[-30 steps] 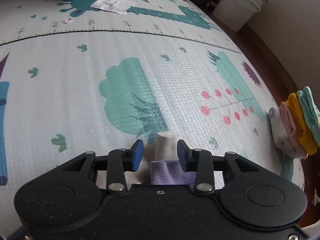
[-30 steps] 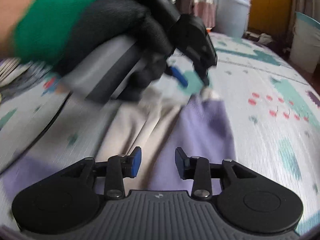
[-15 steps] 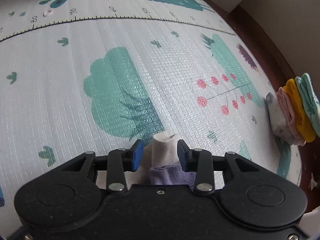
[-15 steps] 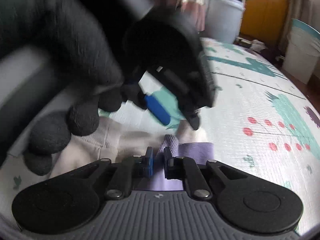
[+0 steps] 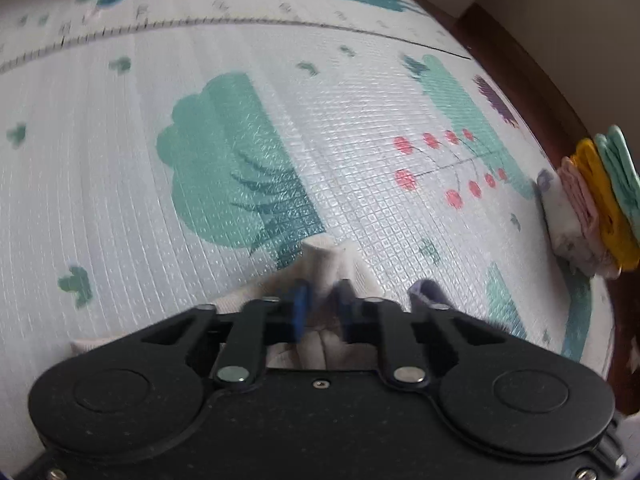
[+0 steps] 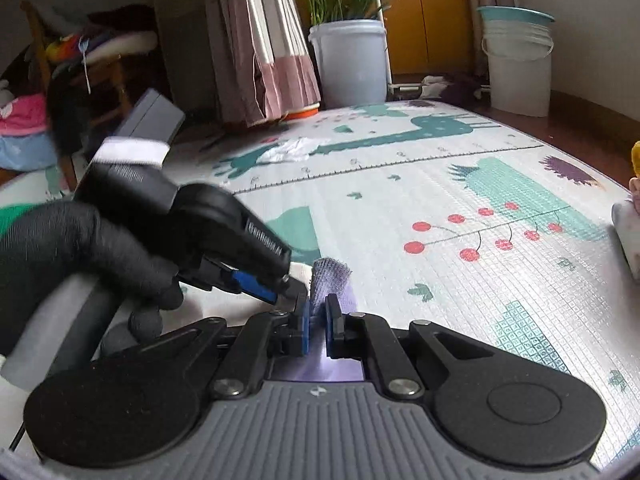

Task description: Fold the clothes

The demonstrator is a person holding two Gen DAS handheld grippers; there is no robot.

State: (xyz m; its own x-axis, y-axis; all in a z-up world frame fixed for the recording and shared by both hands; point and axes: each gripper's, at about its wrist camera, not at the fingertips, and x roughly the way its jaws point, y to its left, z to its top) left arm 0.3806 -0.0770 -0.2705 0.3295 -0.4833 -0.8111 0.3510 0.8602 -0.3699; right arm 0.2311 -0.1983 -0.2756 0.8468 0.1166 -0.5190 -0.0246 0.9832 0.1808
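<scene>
A quilted foam mat [image 5: 360, 128], printed with teal trees and red berries, fills both views. On it lies the garment: soft cream cloth [image 5: 332, 260] with a ribbed purple edge [image 6: 330, 276]. The left gripper [image 5: 320, 306] is clamped on a bunched cream fold; the right gripper [image 6: 316, 320] pinches the purple edge beside it. Only the left view shows the whole folded stack [image 5: 592, 208] at the mat's edge; only the right shows the gloved hand [image 6: 80, 248], buckets [image 6: 516, 56] and curtain [image 6: 260, 40].

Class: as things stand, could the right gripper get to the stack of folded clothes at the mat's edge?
Probably not yet: the right gripper is shut on the purple cloth, though bare mat leads to the stack.
</scene>
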